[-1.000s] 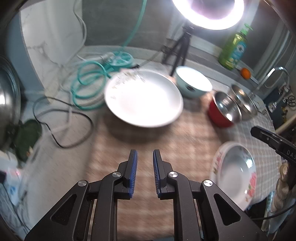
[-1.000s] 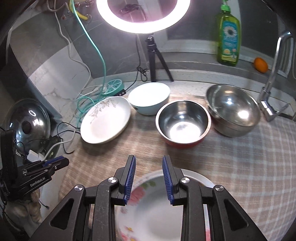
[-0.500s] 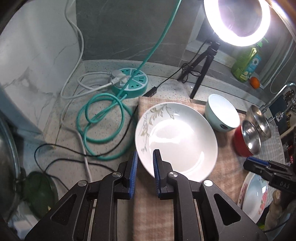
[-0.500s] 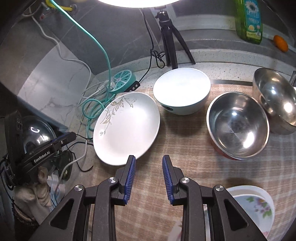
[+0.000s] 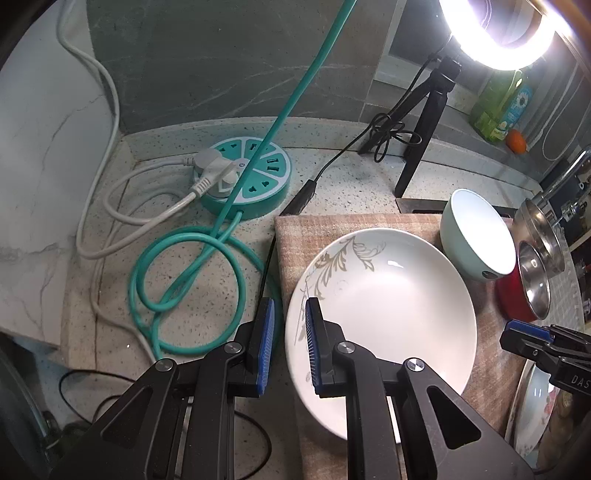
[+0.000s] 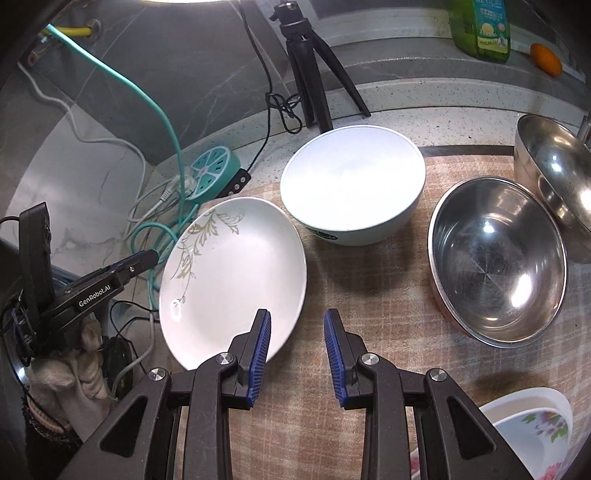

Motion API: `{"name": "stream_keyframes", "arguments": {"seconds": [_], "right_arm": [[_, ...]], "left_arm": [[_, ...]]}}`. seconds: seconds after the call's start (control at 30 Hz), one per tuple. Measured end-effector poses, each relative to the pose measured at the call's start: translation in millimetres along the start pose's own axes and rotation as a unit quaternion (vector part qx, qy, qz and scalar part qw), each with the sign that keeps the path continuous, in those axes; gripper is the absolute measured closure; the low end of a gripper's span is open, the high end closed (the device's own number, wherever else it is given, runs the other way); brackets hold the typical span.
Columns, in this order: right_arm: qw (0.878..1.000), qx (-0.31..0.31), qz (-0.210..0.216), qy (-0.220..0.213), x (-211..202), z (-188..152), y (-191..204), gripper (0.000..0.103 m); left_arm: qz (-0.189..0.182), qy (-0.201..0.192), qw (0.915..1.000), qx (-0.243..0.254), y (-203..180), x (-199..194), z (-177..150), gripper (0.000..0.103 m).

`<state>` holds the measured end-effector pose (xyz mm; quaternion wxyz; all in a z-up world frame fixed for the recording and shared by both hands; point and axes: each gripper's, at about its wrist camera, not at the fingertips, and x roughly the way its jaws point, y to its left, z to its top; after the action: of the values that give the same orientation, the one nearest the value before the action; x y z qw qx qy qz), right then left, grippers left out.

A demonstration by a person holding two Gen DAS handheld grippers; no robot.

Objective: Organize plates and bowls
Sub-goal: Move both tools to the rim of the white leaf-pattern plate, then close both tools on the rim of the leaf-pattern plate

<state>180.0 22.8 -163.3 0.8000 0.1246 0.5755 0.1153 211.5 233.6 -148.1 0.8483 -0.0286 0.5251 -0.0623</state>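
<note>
A white plate with a leaf pattern (image 5: 388, 314) (image 6: 236, 273) lies on the checked cloth (image 6: 369, 314). My left gripper (image 5: 290, 343) is open, its jaws straddling the plate's left rim; it also shows in the right wrist view (image 6: 147, 256). My right gripper (image 6: 297, 354) is open and empty, just off the plate's near right edge; it also shows in the left wrist view (image 5: 517, 332). Behind the plate stands a pale green bowl (image 6: 351, 184) (image 5: 476, 236). A steel bowl with red outside (image 6: 498, 258) (image 5: 532, 288) and a larger steel bowl (image 6: 557, 166) stand to the right. A floral plate (image 6: 532, 435) (image 5: 532, 410) lies near right.
A round teal power strip (image 5: 251, 177) with coiled teal and white cables (image 5: 184, 273) sits left of the cloth. A ring light tripod (image 6: 310, 74) stands behind the bowls. A green soap bottle (image 6: 480, 26) and an orange (image 6: 546, 61) sit on the back ledge.
My left gripper has moved in onto the leaf plate's left rim. My right gripper has moved left, away from the floral plate and toward the leaf plate.
</note>
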Motion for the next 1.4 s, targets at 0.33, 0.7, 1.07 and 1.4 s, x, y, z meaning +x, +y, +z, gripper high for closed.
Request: {"name": "stream_keyframes", "arguments": {"seconds": [0.33,0.7,1.07,1.4], "right_arm": [[1.000,-0.004,-0.023,0.007,16,4,4,0.076],[0.999,-0.011,-0.029,0.014,26,4,7,0.084],[0.999,-0.014,-0.030,0.021,33,5,8,0.092],[0.999,-0.012,-0.030,0.026,38,6,8,0.096]], "left_arm": [[-0.005,0.012,0.9998,0.015,2,13,7,0.089],[-0.008,0.026,0.9994,0.020,2,28,6,0.092],[-0.013,0.031,0.9993,0.016,5,33,8,0.098],[-0.011,0.030,0.9993,0.021,5,36,9,0.098]]}}
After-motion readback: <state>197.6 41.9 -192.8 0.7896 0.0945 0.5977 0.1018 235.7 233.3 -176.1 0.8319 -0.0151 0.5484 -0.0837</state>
